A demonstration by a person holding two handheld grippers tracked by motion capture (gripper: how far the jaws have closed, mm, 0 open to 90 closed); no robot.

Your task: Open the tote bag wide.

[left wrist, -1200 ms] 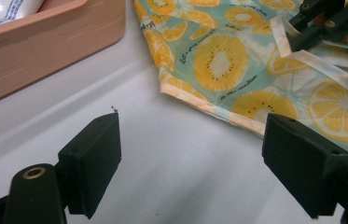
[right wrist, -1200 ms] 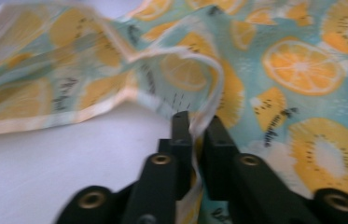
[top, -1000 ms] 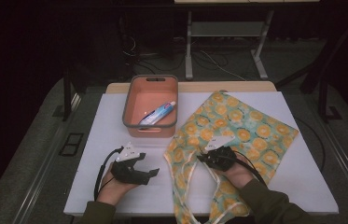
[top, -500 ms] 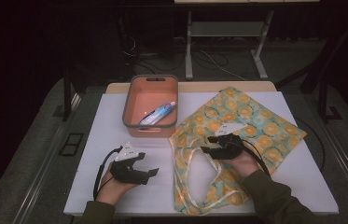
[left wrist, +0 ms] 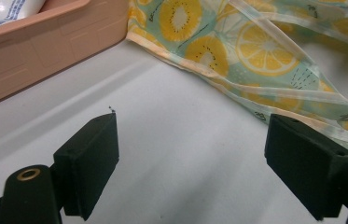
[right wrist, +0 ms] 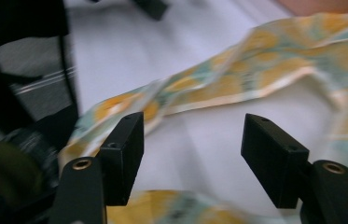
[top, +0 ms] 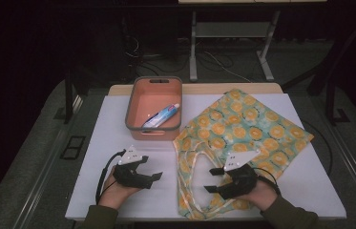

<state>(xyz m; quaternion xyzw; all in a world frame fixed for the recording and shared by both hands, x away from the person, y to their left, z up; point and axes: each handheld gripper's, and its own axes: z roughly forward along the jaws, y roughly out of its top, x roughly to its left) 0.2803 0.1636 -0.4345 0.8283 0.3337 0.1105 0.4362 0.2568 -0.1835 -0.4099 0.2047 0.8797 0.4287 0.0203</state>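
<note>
On the white worktop (top: 118,138), the right gripper (top: 212,180) has just opened its jaws and let go of the yellow citrus-print fabric tote bag (top: 242,129), now lying flat beside the salmon plastic bin (top: 140,102), probably ready for loading, while the left gripper (top: 152,172) rests with jaws apart and empty.

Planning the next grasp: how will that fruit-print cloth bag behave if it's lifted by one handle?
The fruit-print cloth bag lies flat and wrinkled on the table, so it would probably hang limp and fold. Its thin handle straps curl loosely, likely sagging or slipping between open jaws. It looks light; pushing would probably bunch it.
</note>
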